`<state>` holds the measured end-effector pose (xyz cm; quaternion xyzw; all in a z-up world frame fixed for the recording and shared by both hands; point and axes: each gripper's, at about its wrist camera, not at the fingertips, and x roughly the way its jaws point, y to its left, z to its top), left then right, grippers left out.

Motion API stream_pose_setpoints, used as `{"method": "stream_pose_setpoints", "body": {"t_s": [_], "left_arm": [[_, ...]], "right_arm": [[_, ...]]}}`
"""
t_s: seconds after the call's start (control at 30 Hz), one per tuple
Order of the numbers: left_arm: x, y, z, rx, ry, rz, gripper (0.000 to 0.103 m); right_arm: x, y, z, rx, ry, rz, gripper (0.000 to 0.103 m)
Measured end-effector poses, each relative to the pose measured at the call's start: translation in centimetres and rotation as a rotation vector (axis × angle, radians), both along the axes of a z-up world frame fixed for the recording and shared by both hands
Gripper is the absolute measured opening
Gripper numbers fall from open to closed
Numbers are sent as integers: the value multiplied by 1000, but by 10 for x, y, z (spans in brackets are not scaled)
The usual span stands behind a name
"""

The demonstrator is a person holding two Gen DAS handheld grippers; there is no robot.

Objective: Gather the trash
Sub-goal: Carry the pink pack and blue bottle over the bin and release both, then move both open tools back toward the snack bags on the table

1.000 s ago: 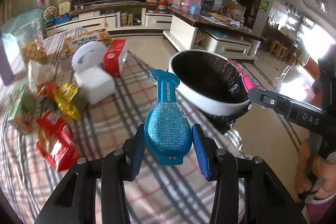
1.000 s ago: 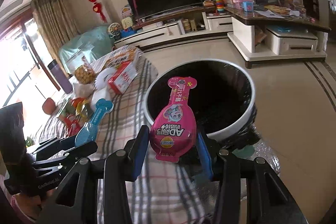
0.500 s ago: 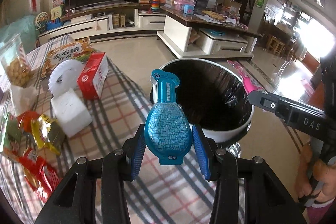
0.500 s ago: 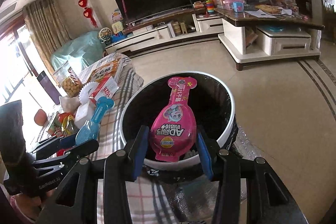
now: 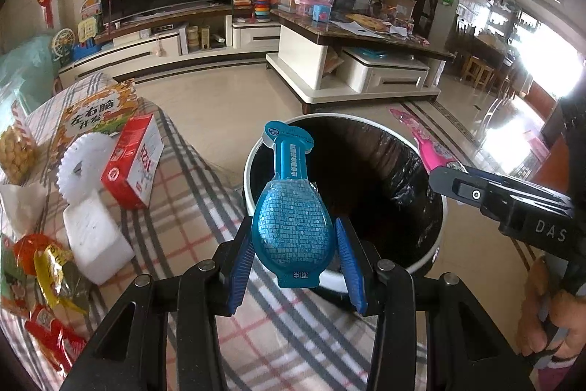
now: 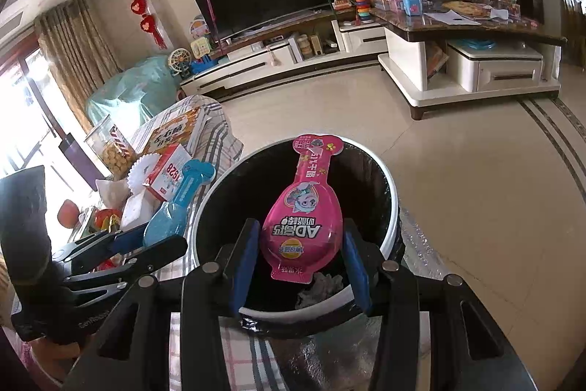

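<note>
Checked tablecloth point(image 5: 175, 207) sliding off to the left, black-lined bin point(image 5: 436, 244) now filling both views. Left gripper point(image 5: 293, 259) clamping the blue pouch point(image 5: 293, 226), nearing the bin's near rim; right gripper point(image 6: 300, 255) gripping the pink pouch point(image 6: 304, 222), already hanging over the opening. Probably approaching release. Leaving wrappers point(image 5: 55, 266), red box point(image 5: 132, 163) and foam block point(image 5: 95, 240) on the cloth.

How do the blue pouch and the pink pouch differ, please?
The blue pouch carries fine printed text, while the pink pouch shows a cartoon pony. The blue one sits in the left hand-held gripper near the bin rim; the pink one sits in the right hand-held gripper above the bin's opening. Both are bulb-shaped with a narrow neck.
</note>
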<state>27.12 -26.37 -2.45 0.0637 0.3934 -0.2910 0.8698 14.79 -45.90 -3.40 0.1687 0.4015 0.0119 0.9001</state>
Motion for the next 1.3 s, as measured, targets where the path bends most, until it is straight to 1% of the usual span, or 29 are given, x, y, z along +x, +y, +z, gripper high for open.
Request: {"method": "stream_pose_setpoints", "body": {"t_s": [0.3, 0.8, 0.87, 0.97, 1.03, 1.07, 1.17, 1.23, 1.3], "left_arm": [[10, -10, -3, 12, 1, -1, 43], [16, -19, 1, 22, -2, -8, 43], [17, -20, 1, 30, -5, -5, 47], [14, -22, 3, 43, -23, 0, 56], [10, -20, 4, 48, -32, 1, 63], [7, -18, 4, 46, -36, 2, 65], [-2, -9, 5, 47, -45, 19, 71], [-11, 0, 5, 46, -49, 33, 74], [-19, 12, 6, 45, -51, 53, 76]], "right_arm": [[6, -4, 1, 0, 8, 5, 46], [14, -4, 0, 2, 22, 7, 47], [14, -5, 0, 6, 23, 5, 48], [15, -11, -2, 18, 26, -7, 48], [15, -15, -3, 31, 30, -17, 49], [14, -16, -3, 39, 30, -21, 50], [7, -17, 1, 49, 14, -34, 56], [4, -15, 5, 55, 3, -38, 65], [0, -10, 8, 64, -16, -39, 71]]}}
